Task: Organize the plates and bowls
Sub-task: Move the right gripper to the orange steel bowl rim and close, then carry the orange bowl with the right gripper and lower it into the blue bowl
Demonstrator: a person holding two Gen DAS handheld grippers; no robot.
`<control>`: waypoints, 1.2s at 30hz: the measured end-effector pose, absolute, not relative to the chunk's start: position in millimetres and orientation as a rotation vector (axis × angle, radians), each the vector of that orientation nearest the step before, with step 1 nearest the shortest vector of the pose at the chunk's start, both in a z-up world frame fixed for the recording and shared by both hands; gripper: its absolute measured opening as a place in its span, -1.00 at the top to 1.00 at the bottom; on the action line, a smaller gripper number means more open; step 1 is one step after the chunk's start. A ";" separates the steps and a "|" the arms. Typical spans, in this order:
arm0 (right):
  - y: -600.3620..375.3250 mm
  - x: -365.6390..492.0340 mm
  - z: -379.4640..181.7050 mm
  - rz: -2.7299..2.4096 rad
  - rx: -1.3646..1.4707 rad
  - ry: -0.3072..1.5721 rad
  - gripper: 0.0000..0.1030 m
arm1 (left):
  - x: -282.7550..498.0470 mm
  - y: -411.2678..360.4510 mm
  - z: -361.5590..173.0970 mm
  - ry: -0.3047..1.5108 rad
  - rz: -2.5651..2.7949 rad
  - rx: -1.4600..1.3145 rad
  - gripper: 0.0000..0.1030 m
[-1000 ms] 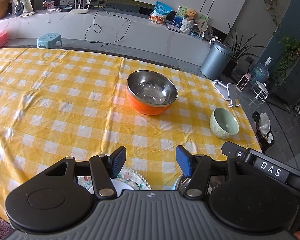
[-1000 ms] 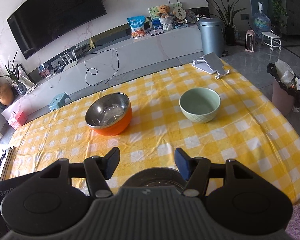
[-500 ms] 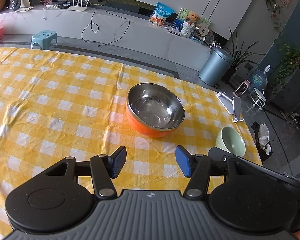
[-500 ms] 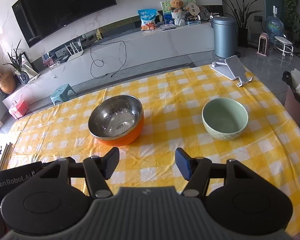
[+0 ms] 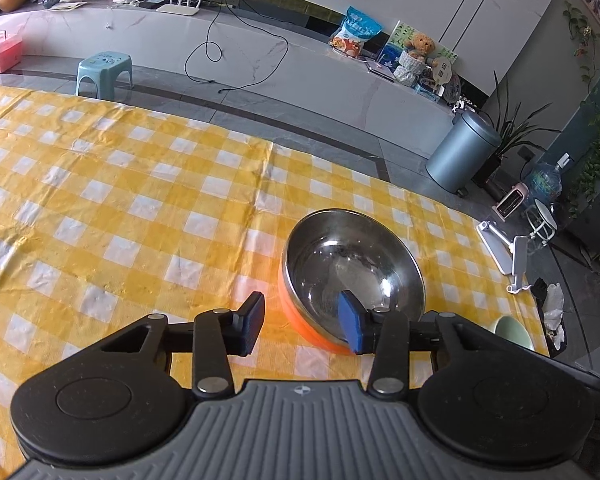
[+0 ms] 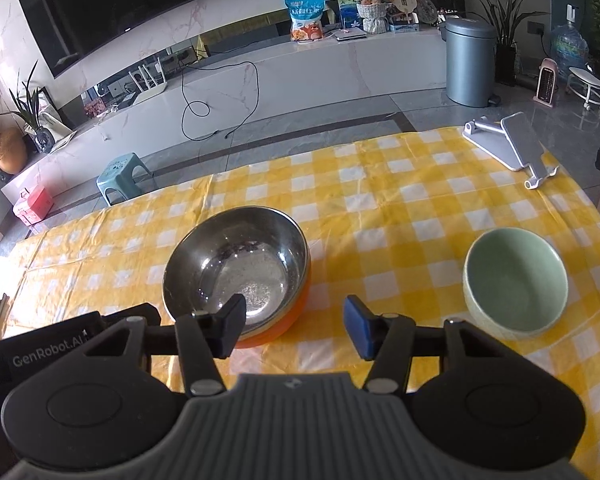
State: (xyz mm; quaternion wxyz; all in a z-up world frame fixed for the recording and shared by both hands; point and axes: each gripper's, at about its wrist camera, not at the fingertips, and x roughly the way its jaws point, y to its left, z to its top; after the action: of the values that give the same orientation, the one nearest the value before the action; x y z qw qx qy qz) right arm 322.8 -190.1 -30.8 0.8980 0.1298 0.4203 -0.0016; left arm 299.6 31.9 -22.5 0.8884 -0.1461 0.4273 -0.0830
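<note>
Our left gripper (image 5: 300,326) and right gripper (image 6: 294,326) gape wide, empty. The steel bowl (image 6: 236,268) sits mid-table, the green bowl (image 6: 516,282) toward the right edge; a careless reach could knock it off.

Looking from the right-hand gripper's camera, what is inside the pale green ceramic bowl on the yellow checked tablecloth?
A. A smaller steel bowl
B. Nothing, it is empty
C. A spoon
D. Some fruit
B. In the right wrist view the pale green ceramic bowl shows only its bare, smooth inside, standing apart from the steel bowl with the orange outside.
</note>
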 end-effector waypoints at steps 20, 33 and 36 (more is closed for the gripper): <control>-189.6 368.6 -75.5 -0.018 0.299 0.945 0.69 | 339.8 14.5 -62.1 0.963 -0.158 -0.263 0.63; -185.5 336.6 -44.3 -0.005 0.303 0.927 0.78 | 309.3 19.4 -25.7 0.974 -0.131 -0.233 0.70; -186.1 319.2 -29.5 0.005 0.319 0.909 0.78 | 295.8 23.1 -10.2 0.980 -0.133 -0.241 0.70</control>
State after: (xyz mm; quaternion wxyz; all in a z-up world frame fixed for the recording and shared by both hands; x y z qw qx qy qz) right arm 319.2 -186.1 -29.5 0.8862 0.1535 0.4370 0.0023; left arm 295.8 23.1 -10.2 0.8733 -0.1155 0.4690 -0.0639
